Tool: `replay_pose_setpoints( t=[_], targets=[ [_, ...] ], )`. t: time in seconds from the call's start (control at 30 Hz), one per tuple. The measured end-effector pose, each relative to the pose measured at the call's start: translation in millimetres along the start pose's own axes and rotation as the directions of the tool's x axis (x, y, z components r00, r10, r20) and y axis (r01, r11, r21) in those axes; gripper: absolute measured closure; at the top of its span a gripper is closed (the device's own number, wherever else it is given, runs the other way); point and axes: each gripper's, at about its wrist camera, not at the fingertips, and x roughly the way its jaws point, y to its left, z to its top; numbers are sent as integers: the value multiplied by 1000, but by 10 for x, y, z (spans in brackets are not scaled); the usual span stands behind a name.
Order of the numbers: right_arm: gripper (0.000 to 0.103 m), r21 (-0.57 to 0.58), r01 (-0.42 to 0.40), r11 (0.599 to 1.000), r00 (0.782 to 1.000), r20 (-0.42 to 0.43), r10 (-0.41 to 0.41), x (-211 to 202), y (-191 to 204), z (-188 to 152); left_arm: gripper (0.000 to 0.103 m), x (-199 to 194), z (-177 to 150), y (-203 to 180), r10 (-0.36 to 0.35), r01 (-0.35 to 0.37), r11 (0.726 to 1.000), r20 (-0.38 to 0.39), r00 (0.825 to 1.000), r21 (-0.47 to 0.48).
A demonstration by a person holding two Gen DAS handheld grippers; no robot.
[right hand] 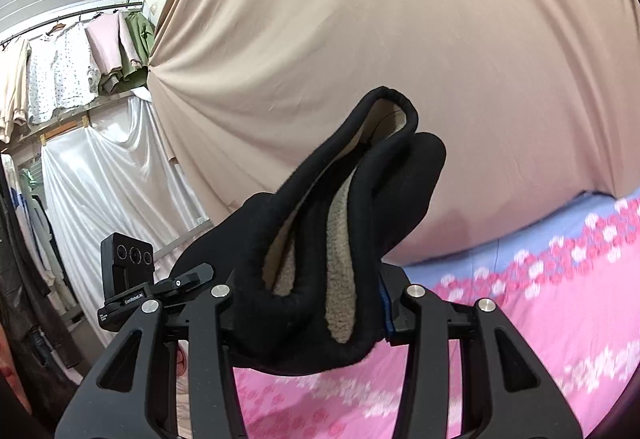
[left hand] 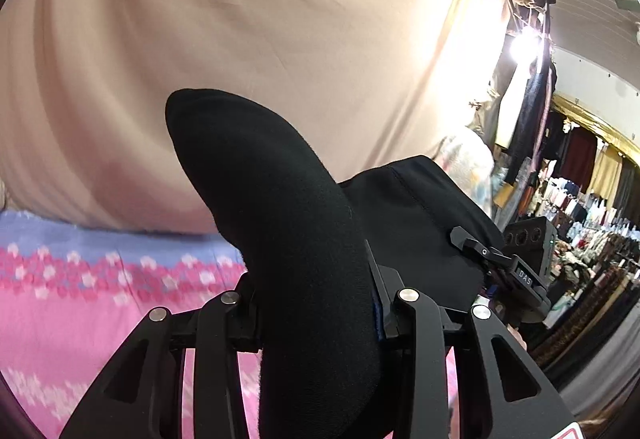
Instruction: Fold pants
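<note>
Readable txt: right wrist view shows "GenRobot.AI" on the base of the other claw's camera block (right hand: pixel 127 254) at 9 o'clock. Left wrist view has "DAS" on a small black clamp (left hand: pixel 524 279) at 3 o'clock.

Pants (left hand: pixel 280 223): black, soft knit outside, matte w/ fine nap. In the right view they (right hand: pixel 320 247) fold open to show a cream, fleecy sherpa-type lining, nubbly, w/ a rolled black hem at 12 o'clock.

Left claw (left hand: pixel 316 315): closed on a thick bunched roll of the pants, which sticks up toward 11 o'clock like a rounded tongue. Right claw (right hand: pixel 308 319): clamped on a doubled, layered fold, cloth sagging below the fingers.

Pants hang lifted btwn both claws, above the bed (right hand: pixel 520 339). Bedsheet is pink w/ a blue band & white-pink flower print. Behind: a big beige draped cloth (left hand: pixel 240 39), smooth w/ soft creases. Shiny white satin sheet (right hand: pixel 100 179) at 9 o'clock in the right view, w/ hung garments (right hand: pixel 68 71) above it at 10.
</note>
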Motion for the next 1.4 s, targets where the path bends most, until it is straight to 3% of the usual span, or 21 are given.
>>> replay_pose_setpoints(
  t=[0.27,0.53,0.73,0.9,1.0,1.07,1.17,1.2,1.3,1.33,1.4],
  targets=[
    [61,67,71,995,997,-48,-68,734,-801,-25,69,935,93,620,111,-111,994,-57,992,3],
    [61,167,154,974,981,-143,-130,1444,-1757,-514,69,1847,-289,1231,260,-258,965,-101,960,39],
    [61,218,229,949,951,-259,-170,1726,-2249,-955,69,2348,-700,1816,269,-287,957,-249,930,-39],
    [61,240,275,931,921,-345,-183,1771,-2460,-1328,69,2509,-1075,2075,265,-302,952,-349,899,-55],
    [61,264,289,920,911,-372,-180,1718,-2513,-1459,67,2486,-1211,2145,254,-297,952,-359,898,-69],
    [61,279,318,906,893,-409,-187,1704,-2568,-1560,66,2480,-1264,2202,249,-298,951,-371,895,-79],
    [59,352,333,875,881,-446,-155,1687,-2711,-1697,62,2501,-1355,2240,257,-313,946,-403,879,-79],
    [59,362,320,876,884,-447,-139,1664,-2725,-1702,55,2526,-1394,2277,261,-324,943,-420,869,-84],
    [50,343,317,884,872,-473,-129,1616,-2683,-1691,15,2443,-1513,2402,340,-421,900,-423,840,-113],
    [48,341,318,885,870,-475,-130,1543,-2662,-1692,14,2329,-1561,2420,373,-454,882,-404,835,-125],
    [37,367,342,865,878,-453,-155,1251,-2676,-1671,14,2121,-1596,2402,397,-473,873,-390,831,-120]
  ],
)
